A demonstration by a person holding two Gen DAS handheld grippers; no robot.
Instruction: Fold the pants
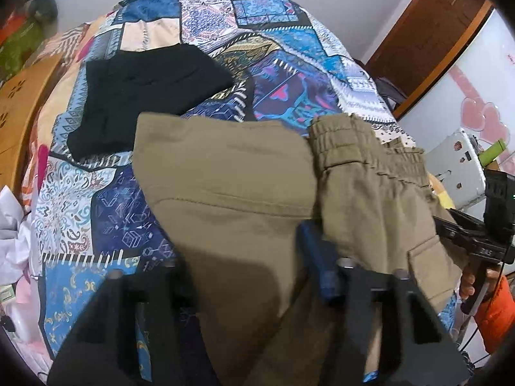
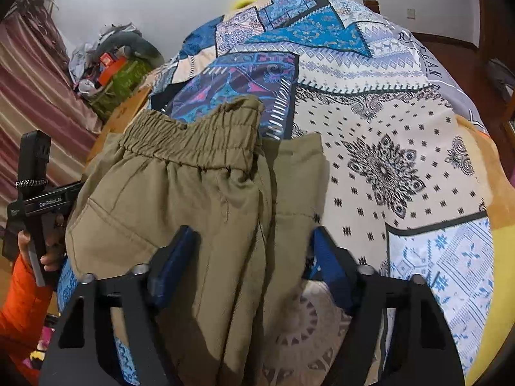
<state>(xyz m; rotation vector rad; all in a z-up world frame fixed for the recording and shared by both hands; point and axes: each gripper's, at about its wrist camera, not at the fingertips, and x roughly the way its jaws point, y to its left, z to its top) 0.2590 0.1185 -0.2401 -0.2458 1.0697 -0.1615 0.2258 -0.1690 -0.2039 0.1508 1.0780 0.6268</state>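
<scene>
Olive-khaki cotton pants with a gathered elastic waistband (image 2: pixel 193 141) lie on the patchwork-print bedspread (image 2: pixel 386 160), waistband at the far end, long axis running away from both tools. Right gripper (image 2: pixel 251 257) stands part open, cloth between its blue pads, apparently unpinched. Left gripper (image 1: pixel 244 257) (one pad hidden): grip cannot be judged
</scene>
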